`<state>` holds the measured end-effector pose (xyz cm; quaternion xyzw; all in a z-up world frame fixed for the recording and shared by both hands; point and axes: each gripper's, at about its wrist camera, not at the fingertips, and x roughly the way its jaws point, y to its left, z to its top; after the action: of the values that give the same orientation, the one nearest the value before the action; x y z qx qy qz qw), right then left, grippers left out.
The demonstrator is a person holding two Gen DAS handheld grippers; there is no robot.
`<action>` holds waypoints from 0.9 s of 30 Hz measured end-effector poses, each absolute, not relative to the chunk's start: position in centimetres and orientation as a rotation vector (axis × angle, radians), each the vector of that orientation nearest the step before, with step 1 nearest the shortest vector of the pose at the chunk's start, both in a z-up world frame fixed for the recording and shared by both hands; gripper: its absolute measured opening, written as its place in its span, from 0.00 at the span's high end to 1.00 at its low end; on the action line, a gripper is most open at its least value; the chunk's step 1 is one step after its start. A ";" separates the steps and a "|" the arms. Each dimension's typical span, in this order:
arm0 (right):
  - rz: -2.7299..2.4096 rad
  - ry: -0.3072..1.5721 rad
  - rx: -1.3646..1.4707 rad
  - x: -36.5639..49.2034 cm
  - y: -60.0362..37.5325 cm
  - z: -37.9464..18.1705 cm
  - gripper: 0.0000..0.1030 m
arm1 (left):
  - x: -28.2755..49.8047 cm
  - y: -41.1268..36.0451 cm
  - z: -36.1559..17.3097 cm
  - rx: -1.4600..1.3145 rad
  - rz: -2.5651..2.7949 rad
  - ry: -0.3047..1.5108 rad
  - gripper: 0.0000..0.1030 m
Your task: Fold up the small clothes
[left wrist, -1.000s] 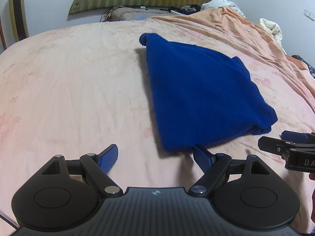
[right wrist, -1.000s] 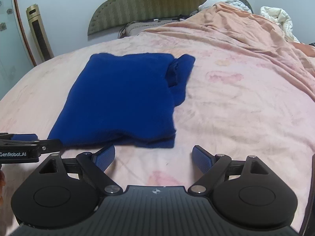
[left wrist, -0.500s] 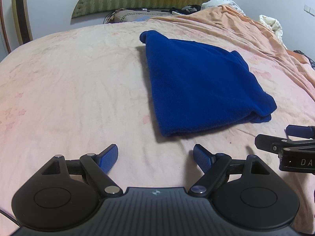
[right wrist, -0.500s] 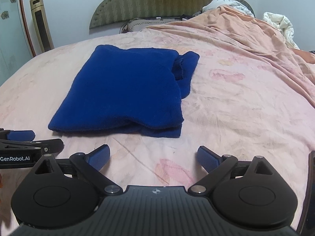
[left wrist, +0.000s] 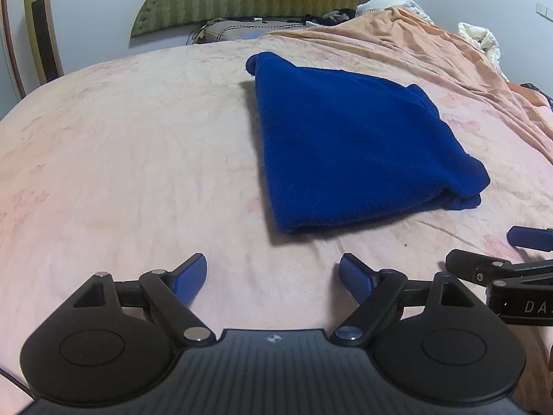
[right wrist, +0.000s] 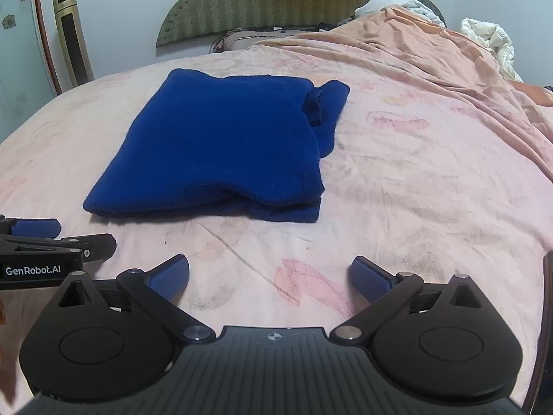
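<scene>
Left gripper (left wrist: 273, 278): its jaws are standing well apart with only bare sheet between the blue pads; nothing is being gripped; it is pointing down at the bed.

Right gripper (right wrist: 270, 275): its jaws have just been opening and are now spread wide; nothing is lying between them but pink sheet; the pads are touching no cloth.

Blue garment (left wrist: 356, 145): folded into a thick, roughly square stack; it is lying flat on the sheet ahead of both sets of jaws and apart from them; seen from the left gripper it is sitting ahead and to the right of the jaw gap; seen from the right gripper it is sitting ahead and to the left, its near folded edge just beyond the fingertips; a narrow flap is sticking out at its far right corner in the right wrist view.

Bed sheet (right wrist: 414, 186): pink, faintly patterned and creased; it is carrying the garment and filling the space under both grippers.

Headboard (right wrist: 276, 3): green and striped, rising far beyond the jaws.
</scene>
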<state>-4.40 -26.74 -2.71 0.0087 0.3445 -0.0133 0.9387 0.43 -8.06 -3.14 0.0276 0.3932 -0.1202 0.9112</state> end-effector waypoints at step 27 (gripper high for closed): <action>-0.111 0.622 -0.010 -4.8 -25.6 -4.5 0.00 | -1.0 -8.0 -4.8 0.069 -0.203 0.688 0.00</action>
<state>-4.83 -25.56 -4.54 -0.0049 0.3060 -0.0547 0.9504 -1.04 -7.98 -4.80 0.0340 0.3365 -0.0993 0.9358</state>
